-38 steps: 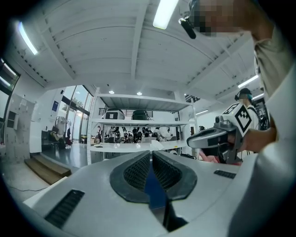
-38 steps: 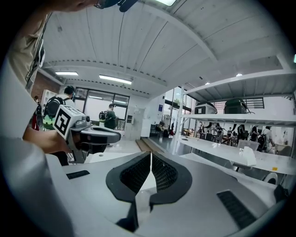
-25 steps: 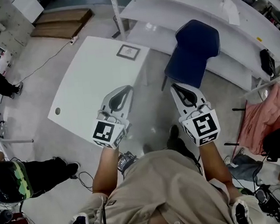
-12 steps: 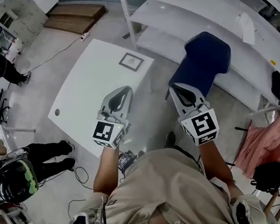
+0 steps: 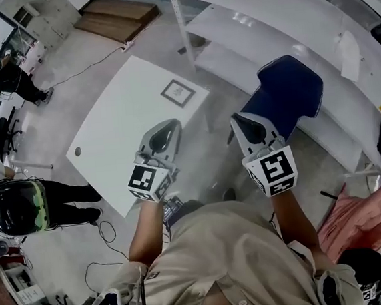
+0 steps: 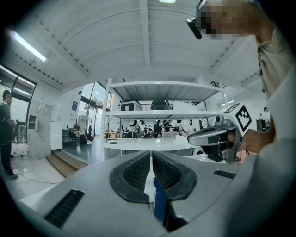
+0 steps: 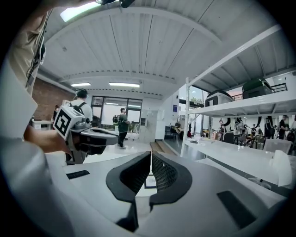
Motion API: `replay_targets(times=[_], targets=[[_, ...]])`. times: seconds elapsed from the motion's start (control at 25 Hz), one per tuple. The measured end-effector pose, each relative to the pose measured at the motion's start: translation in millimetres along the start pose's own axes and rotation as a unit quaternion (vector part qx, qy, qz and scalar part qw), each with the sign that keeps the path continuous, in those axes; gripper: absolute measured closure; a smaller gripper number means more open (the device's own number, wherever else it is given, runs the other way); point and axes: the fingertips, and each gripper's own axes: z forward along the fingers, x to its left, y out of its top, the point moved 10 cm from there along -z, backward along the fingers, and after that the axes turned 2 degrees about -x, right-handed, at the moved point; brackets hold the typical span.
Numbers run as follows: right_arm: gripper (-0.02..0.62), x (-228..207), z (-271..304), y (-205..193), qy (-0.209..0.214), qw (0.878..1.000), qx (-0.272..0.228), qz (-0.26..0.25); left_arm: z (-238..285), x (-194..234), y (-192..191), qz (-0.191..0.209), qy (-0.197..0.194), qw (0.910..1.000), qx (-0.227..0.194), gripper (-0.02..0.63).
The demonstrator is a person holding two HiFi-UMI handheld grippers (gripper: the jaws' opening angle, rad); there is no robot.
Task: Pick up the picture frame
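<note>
The left gripper (image 5: 166, 126) is hovering over the near right edge of the white table (image 5: 111, 132), its jaws pressed together with nothing between them. The right gripper (image 5: 242, 121) is hanging level with it, jaws likewise closed and empty, over the floor just beside a blue chair (image 5: 287, 99). The picture frame (image 5: 177, 93) is lying flat close to the table's far right corner, well apart from both grippers. White shelving (image 5: 265, 20) is standing behind the chair.
</note>
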Motion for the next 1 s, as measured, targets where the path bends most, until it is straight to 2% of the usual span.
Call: replay_targets(times=[0.4, 1.0], targets=[[0.568, -35, 43, -9, 0.032, 0.999, 0.01, 0.002, 39, 21, -7, -0.009, 0.029, 0.9995, 0.012, 0.578], [0.568, -52, 162, -10, 0.029, 0.998, 0.05, -0.01, 100, 124, -52, -0.068, 0.036, 0.9969, 0.014, 0.578]])
